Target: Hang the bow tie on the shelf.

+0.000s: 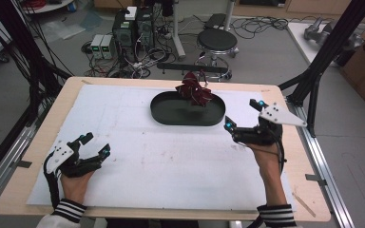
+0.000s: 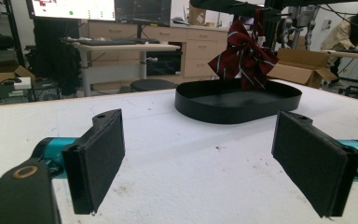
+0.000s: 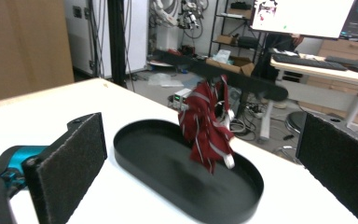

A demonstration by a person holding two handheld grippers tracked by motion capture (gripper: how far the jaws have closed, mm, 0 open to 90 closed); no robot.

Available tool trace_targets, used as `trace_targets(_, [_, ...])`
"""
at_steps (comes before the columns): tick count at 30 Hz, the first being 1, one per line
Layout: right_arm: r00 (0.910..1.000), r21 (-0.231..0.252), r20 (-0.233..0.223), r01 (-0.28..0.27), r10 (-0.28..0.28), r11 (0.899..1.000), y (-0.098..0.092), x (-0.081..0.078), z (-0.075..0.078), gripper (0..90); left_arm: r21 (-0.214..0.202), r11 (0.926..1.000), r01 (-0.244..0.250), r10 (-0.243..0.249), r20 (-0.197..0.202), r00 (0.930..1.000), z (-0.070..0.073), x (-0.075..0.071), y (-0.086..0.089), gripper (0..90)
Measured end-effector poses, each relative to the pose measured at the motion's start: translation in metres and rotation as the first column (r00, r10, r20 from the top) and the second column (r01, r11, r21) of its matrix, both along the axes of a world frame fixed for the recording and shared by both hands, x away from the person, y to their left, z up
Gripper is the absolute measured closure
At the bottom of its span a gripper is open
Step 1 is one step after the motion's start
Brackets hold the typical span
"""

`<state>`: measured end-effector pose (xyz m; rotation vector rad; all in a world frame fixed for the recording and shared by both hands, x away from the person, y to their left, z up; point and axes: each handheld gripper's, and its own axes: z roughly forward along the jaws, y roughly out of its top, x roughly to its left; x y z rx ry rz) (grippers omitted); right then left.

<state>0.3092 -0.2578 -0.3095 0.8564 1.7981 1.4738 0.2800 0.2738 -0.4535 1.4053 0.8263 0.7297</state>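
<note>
A dark red striped bow tie hangs from a black bar, its lower end dangling over a black oval tray at the far middle of the table. My left gripper rests open near the front left of the white sheet, with nothing between its pads. My right gripper stands open just right of the tray, also holding nothing, its jaws pointed at the tie.
A white sheet covers most of the wooden table. Black frame posts rise at the table's right and left. Beyond the far edge are a stool, cables and computer boxes on the floor.
</note>
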Motion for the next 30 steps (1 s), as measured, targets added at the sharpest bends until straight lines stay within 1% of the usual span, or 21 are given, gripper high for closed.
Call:
trace_targets(2, [0.9999, -0.003, 0.002, 0.013, -0.013, 1.000, -0.006, -0.014, -0.015, 0.7, 0.001, 1.0000, 0.000, 0.000, 0.001, 1.0000, 0.000, 0.000, 0.000, 17.4])
trace_targets(6, [0.9996, 0.013, 0.014, 0.024, -0.025, 1.000, -0.011, -0.028, -0.038, 0.7, 0.001, 1.0000, 0.001, -0.001, 0.004, 1.0000, 0.000, 0.000, 0.000, 17.4])
trace_targets(7, [0.9995, 0.021, 0.010, 0.030, -0.030, 0.999, -0.011, -0.032, -0.046, 0.6, 0.001, 1.0000, 0.001, -0.001, 0.005, 1.0000, 0.000, 0.000, 0.000, 17.4])
trace_targets(9, [0.9991, 0.028, 0.008, 0.042, -0.043, 0.999, -0.012, -0.035, -0.058, 0.6, 0.004, 1.0000, 0.001, -0.001, 0.008, 1.0000, 0.000, -0.001, 0.000, 17.4])
trace_targets(11, [0.9983, 0.038, -0.013, 0.057, -0.056, 0.998, -0.011, -0.037, -0.072, 0.6, 0.006, 1.0000, 0.002, -0.002, 0.011, 0.9999, 0.000, -0.001, 0.000, 17.3])
trace_targets(12, [0.9983, 0.038, -0.013, 0.057, -0.056, 0.998, -0.011, -0.037, -0.072, 0.6, 0.006, 1.0000, 0.002, -0.002, 0.011, 0.9999, 0.000, -0.001, 0.000, 17.3])
trace_targets(13, [0.9983, 0.048, -0.020, 0.056, -0.055, 0.997, -0.009, -0.037, -0.083, 0.7, 0.008, 1.0000, 0.001, -0.002, 0.017, 0.9999, 0.000, -0.002, 0.000, 17.3])
trace_targets(14, [0.9983, 0.048, -0.020, 0.056, -0.055, 0.997, -0.009, -0.037, -0.083, 0.7, 0.008, 1.0000, 0.001, -0.002, 0.017, 0.9999, 0.000, -0.002, 0.000, 17.3])
trace_targets(15, [0.9975, 0.045, -0.014, 0.070, -0.069, 0.997, -0.006, -0.037, -0.095, 0.6, 0.006, 1.0000, 0.003, -0.003, 0.019, 0.9998, 0.000, -0.002, 0.000, 17.3])
trace_targets(16, [0.9975, 0.045, -0.014, 0.070, -0.069, 0.997, -0.006, -0.037, -0.095, 0.6, 0.006, 1.0000, 0.003, -0.003, 0.019, 0.9998, 0.000, -0.002, 0.000, 17.3])
trace_targets(17, [0.9969, 0.052, -0.007, 0.078, -0.078, 0.996, -0.005, -0.037, -0.103, 0.7, 0.007, 1.0000, 0.004, -0.005, 0.021, 0.9998, 0.000, -0.002, 0.000, 17.3])
trace_targets(18, [0.9969, 0.052, -0.007, 0.078, -0.078, 0.996, -0.005, -0.037, -0.103, 0.7, 0.007, 1.0000, 0.004, -0.005, 0.021, 0.9998, 0.000, -0.002, 0.000, 17.3])
trace_targets(19, [0.9968, 0.069, -0.004, 0.080, -0.080, 0.994, -0.004, -0.036, -0.112, 0.6, 0.006, 1.0000, 0.005, -0.005, 0.023, 0.9997, -0.001, -0.002, 0.000, 17.3])
trace_targets(20, [0.9968, 0.069, -0.004, 0.080, -0.080, 0.994, -0.004, -0.036, -0.112, 0.6, 0.006, 1.0000, 0.005, -0.005, 0.023, 0.9997, -0.001, -0.002, 0.000, 17.3])
trace_targets(21, [0.9963, 0.076, -0.021, 0.085, -0.084, 0.993, -0.004, -0.036, -0.118, 0.6, 0.006, 1.0000, 0.004, -0.005, 0.023, 0.9997, -0.001, -0.002, -0.001, 17.2])
trace_targets(23, [0.9951, 0.077, -0.030, 0.097, -0.094, 0.992, -0.003, -0.036, -0.124, 0.7, 0.007, 1.0000, 0.004, -0.004, 0.022, 0.9998, 0.000, -0.002, -0.001, 17.3])
trace_targets(24, [0.9951, 0.077, -0.030, 0.097, -0.094, 0.992, -0.003, -0.036, -0.124, 0.7, 0.007, 1.0000, 0.004, -0.004, 0.022, 0.9998, 0.000, -0.002, -0.001, 17.3])
trace_targets(25, [0.9946, 0.073, -0.034, 0.101, -0.099, 0.992, -0.003, -0.035, -0.130, 0.7, 0.007, 1.0000, 0.004, -0.004, 0.022, 0.9998, -0.001, -0.002, -0.001, 17.3])
trace_targets(26, [0.9937, 0.067, -0.045, 0.105, -0.103, 0.992, -0.003, -0.034, -0.132, 0.6, 0.007, 1.0000, 0.004, -0.004, 0.022, 0.9997, -0.001, -0.002, -0.001, 17.3])
trace_targets(28, [0.9920, 0.070, -0.059, 0.116, -0.112, 0.991, -0.002, -0.034, -0.137, 0.7, 0.009, 1.0000, 0.004, -0.004, 0.024, 0.9997, -0.001, -0.002, 0.000, 17.3])
trace_targets(30, [0.9920, 0.069, -0.059, 0.115, -0.111, 0.991, -0.002, -0.034, -0.140, 0.7, 0.009, 1.0000, 0.003, -0.004, 0.024, 0.9997, 0.000, -0.002, 0.000, 17.3])
